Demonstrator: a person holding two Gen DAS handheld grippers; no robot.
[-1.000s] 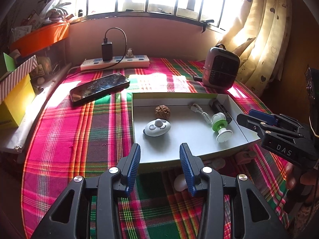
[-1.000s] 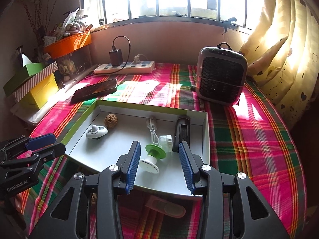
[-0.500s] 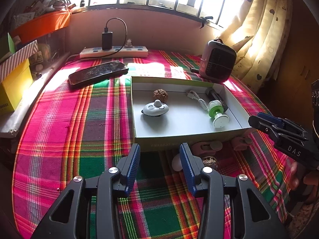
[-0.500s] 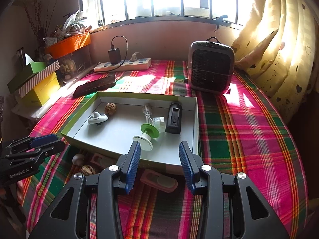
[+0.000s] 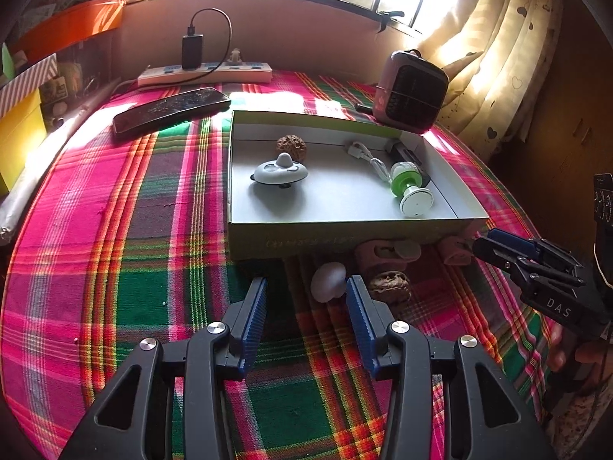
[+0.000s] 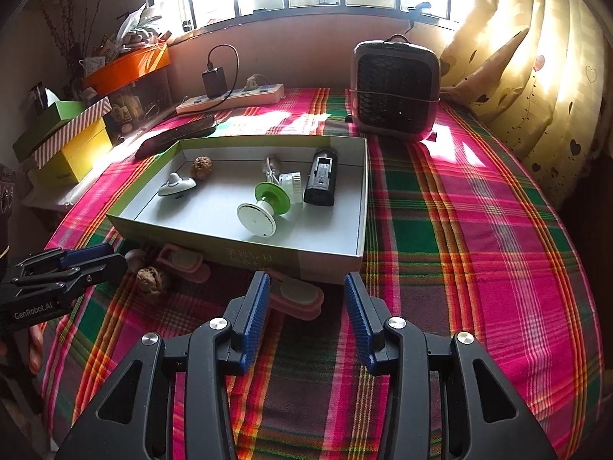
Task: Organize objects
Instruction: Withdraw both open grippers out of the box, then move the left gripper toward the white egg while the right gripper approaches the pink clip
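A shallow green-and-white box [image 5: 345, 239] [image 6: 329, 258] on the plaid cloth holds a walnut [image 5: 292, 146], a grey spinning top [image 5: 279, 170], a green-and-white mini fan [image 5: 408, 188] with a cable, and a black device [image 6: 321, 178]. In front of the box lie a white egg-shaped object [image 5: 327, 281], a walnut [image 5: 390, 286] [image 6: 153, 279] and two pink clips [image 5: 383, 255] [image 6: 295, 295]. My left gripper [image 5: 305, 299] is open and empty, just short of the white object. My right gripper [image 6: 305, 299] is open and empty, over a pink clip.
A phone [image 5: 172, 109] and a power strip [image 5: 205, 73] with a charger lie behind the box. A small heater [image 6: 394, 90] stands at the back right. Stacked coloured boxes [image 6: 65, 134] sit at the left. Curtains [image 6: 536, 76] hang on the right.
Both grippers have pulled back from the box toward the table's near edge. The loose objects in front of the box have come into view. Both stay open.
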